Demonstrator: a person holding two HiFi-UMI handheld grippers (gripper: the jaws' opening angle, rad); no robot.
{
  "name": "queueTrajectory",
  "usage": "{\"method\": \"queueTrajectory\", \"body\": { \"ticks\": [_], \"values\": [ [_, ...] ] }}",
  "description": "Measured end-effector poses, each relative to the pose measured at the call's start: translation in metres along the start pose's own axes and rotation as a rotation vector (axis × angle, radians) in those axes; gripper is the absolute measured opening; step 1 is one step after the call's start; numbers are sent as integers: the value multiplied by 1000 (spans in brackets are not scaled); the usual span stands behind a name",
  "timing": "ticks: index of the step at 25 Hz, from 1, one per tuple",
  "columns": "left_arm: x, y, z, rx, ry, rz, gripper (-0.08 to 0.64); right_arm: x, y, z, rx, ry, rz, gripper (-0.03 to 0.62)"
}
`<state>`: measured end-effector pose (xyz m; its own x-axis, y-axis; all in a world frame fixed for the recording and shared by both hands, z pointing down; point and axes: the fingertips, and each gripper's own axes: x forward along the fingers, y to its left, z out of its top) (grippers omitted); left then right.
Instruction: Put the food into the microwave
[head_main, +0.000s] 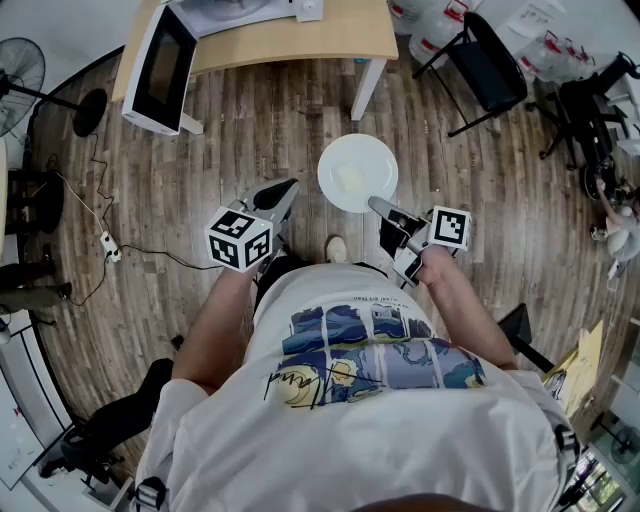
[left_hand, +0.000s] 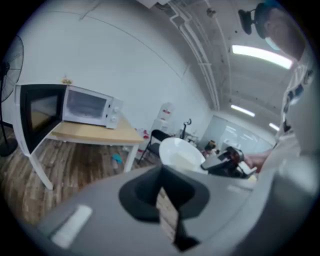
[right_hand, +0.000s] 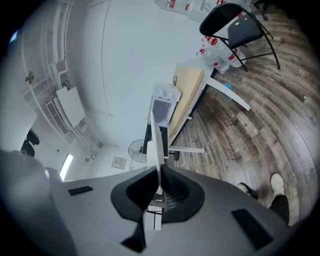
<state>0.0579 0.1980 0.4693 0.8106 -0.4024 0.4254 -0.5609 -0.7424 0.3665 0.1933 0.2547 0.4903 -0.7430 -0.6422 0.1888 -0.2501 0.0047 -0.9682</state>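
A white plate (head_main: 357, 172) carrying a pale piece of food (head_main: 350, 179) is held out in front of me above the wood floor. My right gripper (head_main: 377, 205) is shut on its near right rim; in the right gripper view the plate (right_hand: 159, 145) shows edge-on between the jaws. To the plate's left, my left gripper (head_main: 288, 187) is shut and holds nothing. The white microwave (head_main: 160, 68) sits on a wooden table (head_main: 300, 40) at the far left, its door (left_hand: 30, 117) swung open. The left gripper view also shows the plate (left_hand: 181, 155) and the right gripper (left_hand: 225, 162).
A black folding chair (head_main: 487, 62) stands at the far right, beside several water bottles (head_main: 430, 25). A standing fan (head_main: 20, 70) and a power strip with a cable (head_main: 110, 245) are on the floor at the left. Office chairs crowd the right edge.
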Motion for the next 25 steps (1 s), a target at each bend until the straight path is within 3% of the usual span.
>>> {"method": "queueTrajectory", "body": {
  "ticks": [15, 25],
  "values": [
    [-10, -16, 3, 16, 5, 64, 8, 4, -10, 2, 21, 43, 13, 15],
    [-15, 39, 21, -3, -30, 62, 8, 65, -11, 35, 77, 17, 10, 15]
  ]
}}
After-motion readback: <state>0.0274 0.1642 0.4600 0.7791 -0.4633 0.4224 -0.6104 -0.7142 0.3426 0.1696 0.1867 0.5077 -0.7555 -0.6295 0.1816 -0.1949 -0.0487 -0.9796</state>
